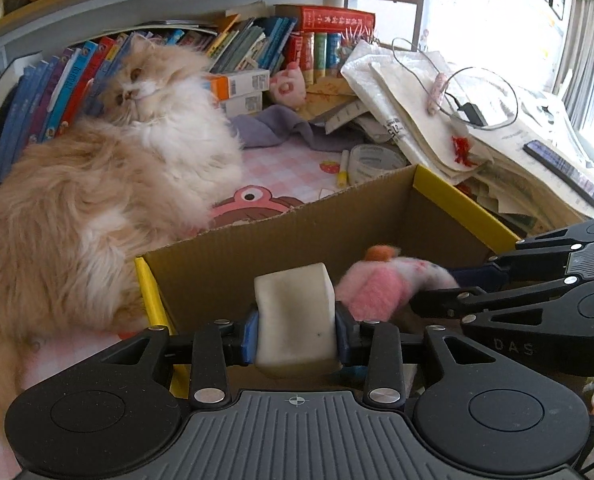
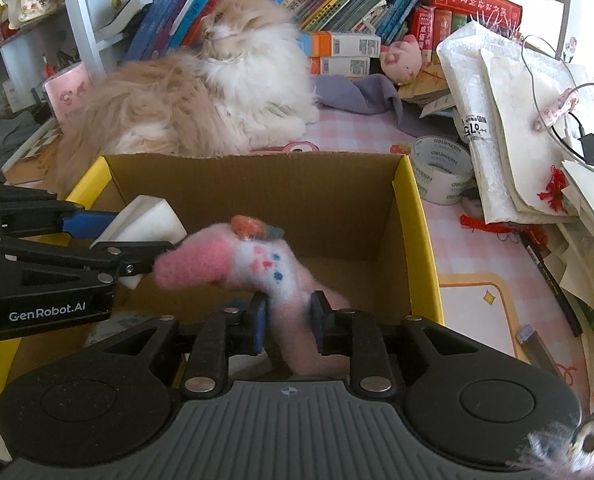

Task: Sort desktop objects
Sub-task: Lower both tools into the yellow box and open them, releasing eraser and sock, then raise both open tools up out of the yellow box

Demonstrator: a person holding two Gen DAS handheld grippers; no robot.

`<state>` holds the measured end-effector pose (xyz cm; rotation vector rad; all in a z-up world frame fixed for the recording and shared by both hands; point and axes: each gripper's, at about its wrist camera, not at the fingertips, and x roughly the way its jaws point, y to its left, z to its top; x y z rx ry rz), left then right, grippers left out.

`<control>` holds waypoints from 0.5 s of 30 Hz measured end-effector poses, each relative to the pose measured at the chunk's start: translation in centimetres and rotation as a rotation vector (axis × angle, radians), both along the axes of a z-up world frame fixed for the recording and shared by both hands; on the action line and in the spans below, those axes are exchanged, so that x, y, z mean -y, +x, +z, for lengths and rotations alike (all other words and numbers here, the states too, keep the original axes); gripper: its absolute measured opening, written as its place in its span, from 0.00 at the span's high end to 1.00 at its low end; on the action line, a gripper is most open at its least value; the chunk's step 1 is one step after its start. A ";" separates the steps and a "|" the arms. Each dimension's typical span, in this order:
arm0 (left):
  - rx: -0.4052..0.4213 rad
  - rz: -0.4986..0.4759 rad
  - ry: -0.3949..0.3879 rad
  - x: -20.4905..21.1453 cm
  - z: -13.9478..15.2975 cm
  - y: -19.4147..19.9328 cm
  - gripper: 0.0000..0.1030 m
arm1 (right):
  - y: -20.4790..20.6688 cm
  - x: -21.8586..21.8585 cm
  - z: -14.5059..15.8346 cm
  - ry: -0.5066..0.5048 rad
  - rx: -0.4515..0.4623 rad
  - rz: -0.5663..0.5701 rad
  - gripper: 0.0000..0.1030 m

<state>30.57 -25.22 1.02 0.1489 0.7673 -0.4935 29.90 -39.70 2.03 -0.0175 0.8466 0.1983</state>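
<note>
An open cardboard box (image 1: 257, 248) (image 2: 257, 200) with yellow flaps stands on the pink checked desk mat. My left gripper (image 1: 295, 332) (image 2: 137, 236) is shut on a white foam block (image 1: 293, 312) (image 2: 145, 220), which it holds upright over the box's left part. My right gripper (image 2: 289, 316) (image 1: 441, 286) is shut on the lower end of a fluffy pink and white sock (image 2: 225, 260) (image 1: 377, 288) with an orange tuft. The sock's toe hangs to the left over the box's inside, close to the left gripper's tip. The box floor is mostly hidden.
A long-haired cream cat (image 1: 117, 184) (image 2: 201, 100) lies against the box's far left side. A tape roll (image 2: 441, 172) and a yellow pen (image 1: 343, 168) lie behind the box. A pile of papers and bags (image 1: 477, 128) rises at the right. Books line the back.
</note>
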 end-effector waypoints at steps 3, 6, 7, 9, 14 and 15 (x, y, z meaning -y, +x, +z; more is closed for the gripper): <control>0.037 0.019 -0.038 -0.4 0.7 -0.5 0.45 | -0.2 -0.1 0.4 0.002 0.034 -0.006 0.74; 0.094 0.041 -0.069 -0.8 1.8 -1.1 0.37 | -0.5 -0.1 0.9 0.009 0.057 -0.006 0.71; 0.111 0.051 -0.074 -0.9 2.2 -1.4 0.34 | -0.6 -0.1 1.1 0.012 0.065 -0.005 0.70; 0.138 0.073 -0.079 -1.1 2.8 -1.9 0.32 | -0.9 -0.1 1.4 0.015 0.076 -0.001 0.69; 0.177 0.124 -0.091 -1.8 4.0 -3.6 0.31 | -2.0 -0.3 2.4 0.027 0.112 0.022 0.66; 0.186 0.135 -0.094 -1.9 4.2 -4.1 0.31 | -2.3 -0.3 2.6 0.028 0.120 0.027 0.66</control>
